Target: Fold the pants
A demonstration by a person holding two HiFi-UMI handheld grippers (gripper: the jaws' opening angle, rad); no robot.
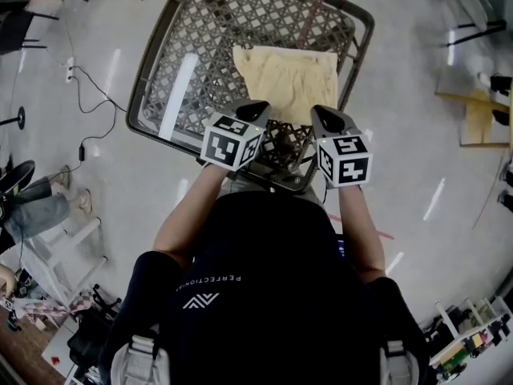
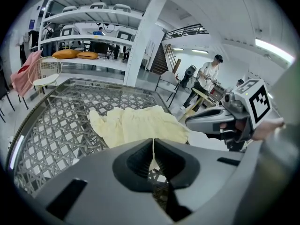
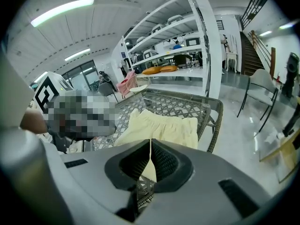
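Both clenched shut, the left gripper [image 1: 255,106] and right gripper [image 1: 323,112] hide the pale yellow cloth pants' [image 1: 285,74] near corners at centre frame.

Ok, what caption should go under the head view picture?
The left gripper and right gripper pinch the near edge of pale yellow cloth pants on a brown woven lattice table.

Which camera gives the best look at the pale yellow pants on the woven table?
The head view: it looks down on the pale yellow cloth pants, showing most of their outline spread on the brown woven lattice table. The left gripper view and right gripper view see them low and obliquely, with the near edge out of sight.
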